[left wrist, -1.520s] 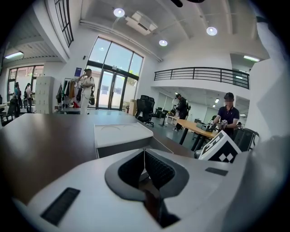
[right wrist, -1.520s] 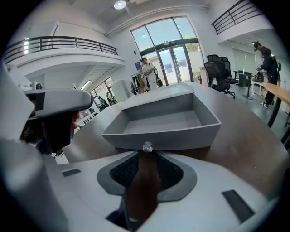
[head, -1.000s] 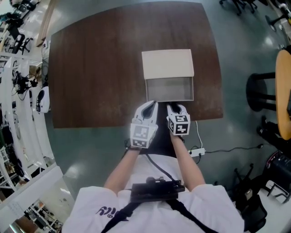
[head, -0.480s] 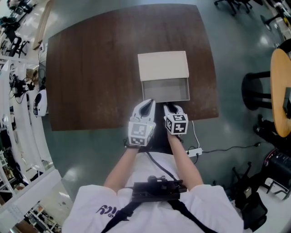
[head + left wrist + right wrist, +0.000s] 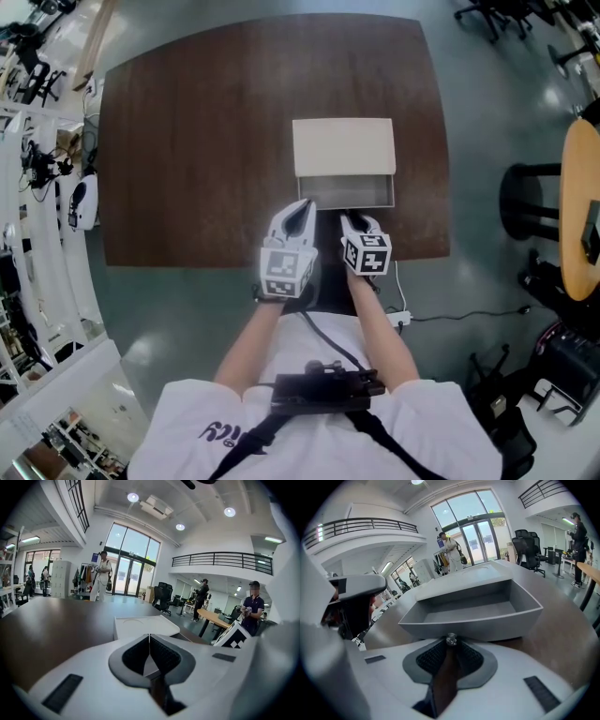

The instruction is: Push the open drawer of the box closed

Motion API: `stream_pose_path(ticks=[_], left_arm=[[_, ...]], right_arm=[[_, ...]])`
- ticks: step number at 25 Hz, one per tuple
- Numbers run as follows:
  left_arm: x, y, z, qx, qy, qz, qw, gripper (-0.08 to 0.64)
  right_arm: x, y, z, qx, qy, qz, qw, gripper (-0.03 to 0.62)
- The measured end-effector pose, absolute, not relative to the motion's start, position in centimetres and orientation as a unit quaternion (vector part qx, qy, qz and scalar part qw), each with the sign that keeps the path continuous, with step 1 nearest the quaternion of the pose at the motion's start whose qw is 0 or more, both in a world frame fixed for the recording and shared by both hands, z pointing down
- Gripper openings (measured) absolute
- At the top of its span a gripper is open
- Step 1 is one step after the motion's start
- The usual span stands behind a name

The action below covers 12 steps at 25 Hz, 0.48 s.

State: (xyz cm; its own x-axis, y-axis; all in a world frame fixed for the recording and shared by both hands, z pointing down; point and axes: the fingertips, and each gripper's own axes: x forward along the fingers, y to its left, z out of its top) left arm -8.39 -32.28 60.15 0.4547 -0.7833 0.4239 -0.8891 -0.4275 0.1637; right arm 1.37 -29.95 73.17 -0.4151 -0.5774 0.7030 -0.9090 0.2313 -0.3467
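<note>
A white box [image 5: 343, 145] stands on the dark brown table [image 5: 187, 141] with its grey drawer [image 5: 347, 192] pulled out partway toward me. In the right gripper view the empty drawer [image 5: 473, 616] fills the middle, and its small metal knob [image 5: 451, 640] sits between the tips of my right gripper [image 5: 451, 645], which is shut on it. My right gripper [image 5: 353, 219] meets the drawer front at the table's near edge. My left gripper [image 5: 302, 208] is shut on nothing beside the drawer's left front corner; its pads [image 5: 159, 656] touch, with the box [image 5: 140, 625] just ahead.
The table's near edge runs right under both grippers. A power strip [image 5: 405, 316] with its cable lies on the floor beside my right arm. A black stool [image 5: 534, 202] and a yellow round table [image 5: 581, 169] stand to the right, shelving [image 5: 37, 141] to the left.
The drawer has slid back into the box, so less of it shows. Both grippers have moved forward with its front.
</note>
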Motion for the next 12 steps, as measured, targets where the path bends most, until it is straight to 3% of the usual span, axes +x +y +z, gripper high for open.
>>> stream_pose_path(ticks=[12], left_arm=[[-8.5, -31.0, 59.4, 0.82, -0.516, 0.152, 0.194, 0.011]], right_arm=[[1.6, -30.7, 71.1, 0.49, -0.763, 0.366, 0.211, 0.074]])
